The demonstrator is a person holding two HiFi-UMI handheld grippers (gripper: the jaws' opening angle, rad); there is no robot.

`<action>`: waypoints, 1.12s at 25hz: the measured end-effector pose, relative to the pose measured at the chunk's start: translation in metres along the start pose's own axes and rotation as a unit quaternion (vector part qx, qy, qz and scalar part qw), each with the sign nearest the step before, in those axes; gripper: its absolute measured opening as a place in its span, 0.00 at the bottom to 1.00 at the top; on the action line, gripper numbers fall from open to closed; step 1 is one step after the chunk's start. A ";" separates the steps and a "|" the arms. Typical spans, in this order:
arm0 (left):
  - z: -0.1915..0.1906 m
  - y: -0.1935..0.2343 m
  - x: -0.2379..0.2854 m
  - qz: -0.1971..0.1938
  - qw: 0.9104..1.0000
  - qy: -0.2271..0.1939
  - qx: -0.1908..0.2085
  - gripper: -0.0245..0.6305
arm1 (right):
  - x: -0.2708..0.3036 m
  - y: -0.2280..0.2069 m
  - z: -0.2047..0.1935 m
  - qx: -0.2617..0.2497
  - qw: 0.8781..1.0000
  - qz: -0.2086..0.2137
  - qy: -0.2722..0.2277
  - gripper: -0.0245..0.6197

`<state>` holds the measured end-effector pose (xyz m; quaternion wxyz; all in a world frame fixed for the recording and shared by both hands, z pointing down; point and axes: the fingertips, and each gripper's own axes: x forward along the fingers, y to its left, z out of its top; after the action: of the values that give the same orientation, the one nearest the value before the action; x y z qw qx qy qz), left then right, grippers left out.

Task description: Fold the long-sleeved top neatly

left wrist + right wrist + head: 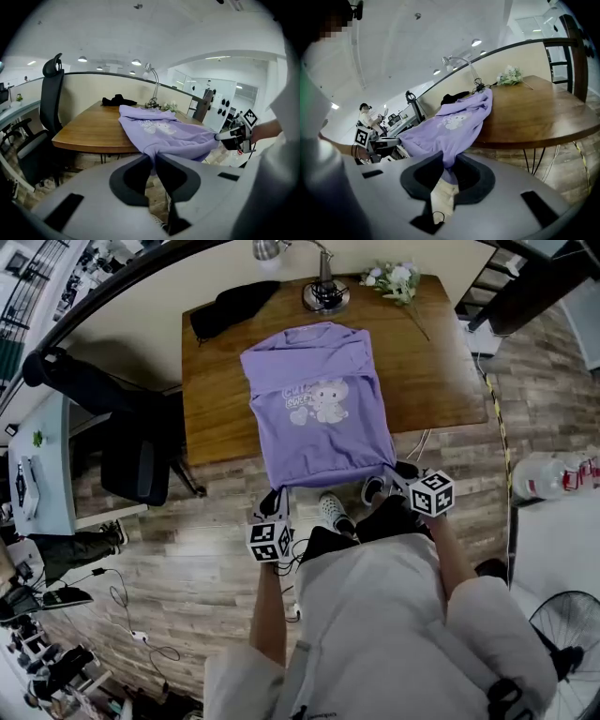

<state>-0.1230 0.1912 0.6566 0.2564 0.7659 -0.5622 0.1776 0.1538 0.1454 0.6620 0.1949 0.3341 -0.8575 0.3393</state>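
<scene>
The purple top [319, 427] lies front up on the wooden surface [217, 390], its hem reaching past the near edge. The left tongs [275, 498] and right tongs [394, 471] are each clamped on a hem corner. The lettering beside the white cartoon print [323, 401] is too blurred to read.

Wooden table [225, 418], plank floor [187, 587] — black office chair [136, 460].

The wooden table [216, 418] bears a purple top [319, 409], black cloth [230, 307], lamp [325, 292] and flowers [394, 279].

Purple top [319, 442], white print [317, 401]; brown table [217, 404].
</scene>
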 end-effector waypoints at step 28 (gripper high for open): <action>0.139 0.033 0.026 0.024 0.995 -0.093 -0.004 0.12 | 0.018 -0.011 0.163 -0.033 0.993 0.100 -0.046 0.15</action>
<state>-0.1487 0.0814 0.5659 0.2018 0.7641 -0.6028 0.1100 0.1318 0.0157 0.5642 0.1311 0.2552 -0.9055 0.3126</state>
